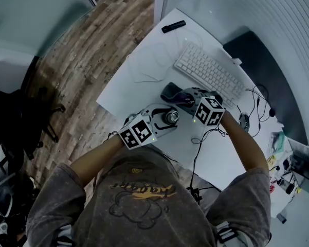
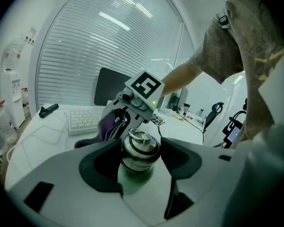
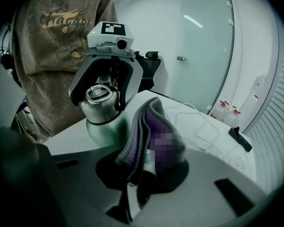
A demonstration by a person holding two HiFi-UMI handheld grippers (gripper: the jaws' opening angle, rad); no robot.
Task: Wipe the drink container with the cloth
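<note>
The drink container (image 1: 170, 117) is a steel-topped bottle with a green body (image 2: 140, 150), standing upright on the white table (image 1: 144, 60). My left gripper (image 2: 141, 162) is shut on it, with its black pads against both sides of the steel neck. The right gripper view shows the same grip around the bottle (image 3: 101, 112). My right gripper (image 3: 146, 174) is shut on a folded purple and grey cloth (image 3: 151, 131). The cloth stands just beside the bottle, on its far side (image 2: 106, 124). I cannot tell whether cloth and bottle touch. The two grippers face each other near the table's front edge.
A white keyboard (image 1: 208, 72) lies behind the grippers, with a black bar-shaped object (image 1: 173, 26) at the far corner. Cables (image 1: 205, 138) trail over the table's right side. A black office chair (image 1: 36, 117) stands on the wooden floor to the left.
</note>
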